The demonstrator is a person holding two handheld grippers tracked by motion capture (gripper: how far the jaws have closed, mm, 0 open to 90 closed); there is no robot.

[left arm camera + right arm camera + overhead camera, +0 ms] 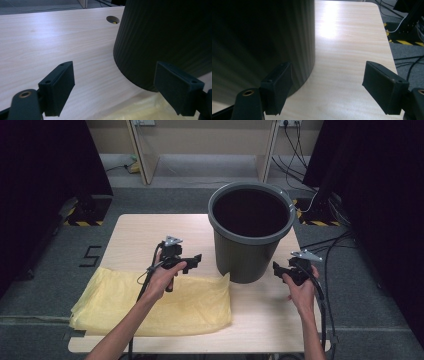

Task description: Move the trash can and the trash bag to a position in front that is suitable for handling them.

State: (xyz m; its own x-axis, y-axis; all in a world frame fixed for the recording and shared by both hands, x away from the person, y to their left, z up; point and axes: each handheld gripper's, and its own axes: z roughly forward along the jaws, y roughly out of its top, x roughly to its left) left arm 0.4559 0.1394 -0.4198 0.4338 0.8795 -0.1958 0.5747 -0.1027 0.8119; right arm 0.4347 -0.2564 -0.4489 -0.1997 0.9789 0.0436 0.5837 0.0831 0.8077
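We are holding the left gripper (192, 262) over the table (150, 232), and the bin (251, 232) is standing just ahead of its jaws and to their right. The bag (150, 302) is lying flat under this gripper and behind it, spreading toward the near edge and touching the bin's base. A hole (112, 19) in the table is sitting beyond the jaws, beside the bin. We are holding the right gripper (282, 269) on the bin's other side, with the bin just ahead to its left and bare table to its right.
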